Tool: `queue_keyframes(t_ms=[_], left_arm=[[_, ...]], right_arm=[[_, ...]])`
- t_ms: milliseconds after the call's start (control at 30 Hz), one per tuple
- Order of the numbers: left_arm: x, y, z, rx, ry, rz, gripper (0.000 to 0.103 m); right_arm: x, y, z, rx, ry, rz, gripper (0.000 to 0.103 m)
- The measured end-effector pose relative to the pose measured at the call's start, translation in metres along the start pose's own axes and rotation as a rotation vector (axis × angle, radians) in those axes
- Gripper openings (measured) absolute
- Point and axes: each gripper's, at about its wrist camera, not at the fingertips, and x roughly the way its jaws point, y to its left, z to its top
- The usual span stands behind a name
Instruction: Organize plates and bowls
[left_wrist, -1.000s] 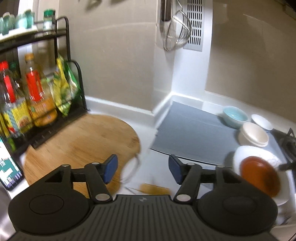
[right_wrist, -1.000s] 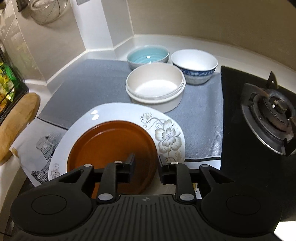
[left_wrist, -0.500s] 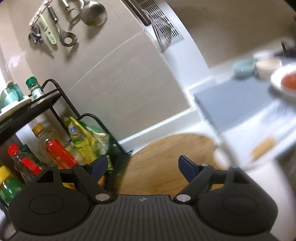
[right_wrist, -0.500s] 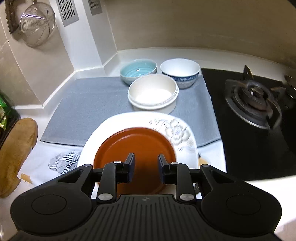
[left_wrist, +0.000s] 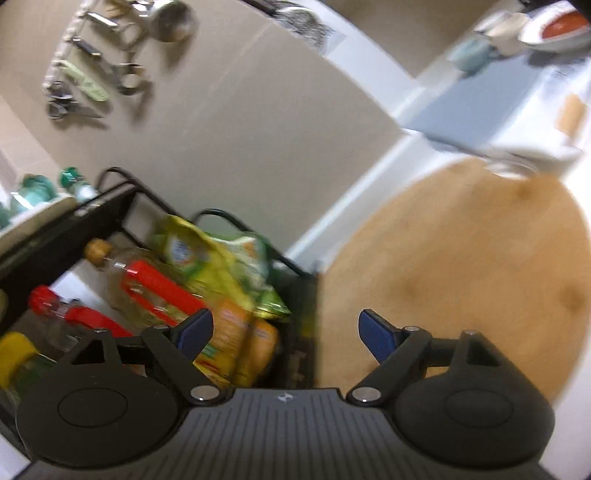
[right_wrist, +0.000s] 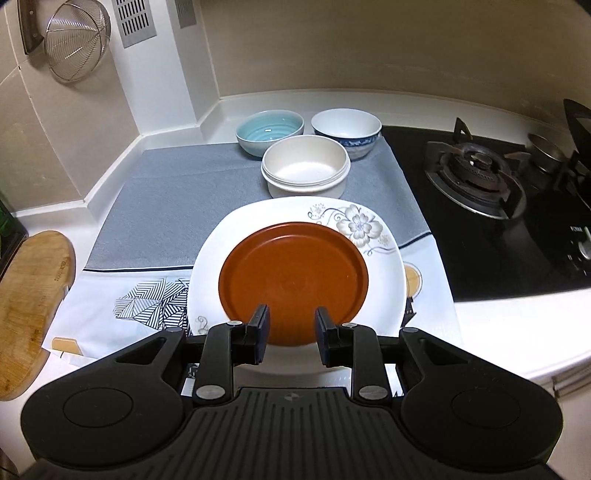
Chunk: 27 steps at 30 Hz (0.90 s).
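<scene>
Since a second ago my left gripper (left_wrist: 284, 332) has swung off the dishes and rolled hard, so its view now tilts toward the black wire rack (left_wrist: 122, 206) of bottles and snack bags beside the round wooden board (left_wrist: 461, 266); its jaws have just been opening and now stand wide apart with nothing between them. My right gripper (right_wrist: 290, 334) has pulled back a little and sees more of the counter than before; its jaws sit a modest gap apart, the same as a second ago, and I see nothing pinched between them.

From the right wrist I see the brown plate (right_wrist: 293, 282) lying flat, face up, on the white floral plate (right_wrist: 362, 225). Brown plate is round, so no long axis; plain, matte, with a raised rim. White plate is a rounded square, one corner with its grey flower print pointing away toward the bowls, and it rests partly on the grey mat (right_wrist: 177, 206) and partly on the patterned white cloth (right_wrist: 110, 317). My right fingertips hover over the near edge of the brown plate; I cannot tell if they touch it.

Behind the plates, all upright on the mat: the cream bowl (right_wrist: 306, 171), just behind the white plate, then the light blue bowl (right_wrist: 269, 131) and the blue-patterned white bowl (right_wrist: 346, 131) side by side. A black gas hob (right_wrist: 480, 173) lies to the right
</scene>
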Motion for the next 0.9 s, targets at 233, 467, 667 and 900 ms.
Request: queue_keyframes(t_ms=[233, 467, 667, 900], left_arm=[[-0.026, -0.022, 0.020, -0.056, -0.084, -0.095, 0.098], [-0.030, -0.021, 0.081, -0.213, -0.118, -0.084, 0.098], [-0.030, -0.029, 0.151, -0.389, -0.098, -0.156, 0.098], [-0.021, -0.058, 0.238, -0.525, -0.058, -0.271, 0.088]], right_arm=[[-0.009, 0.012, 0.003, -0.023, -0.008, -0.008, 0.029], [-0.009, -0.001, 0.008, -0.002, -0.016, -0.007, 0.029], [0.002, -0.017, 0.013, 0.034, -0.028, 0.015, 0.029], [0.017, -0.045, 0.036, 0.055, -0.065, 0.068, 0.029]])
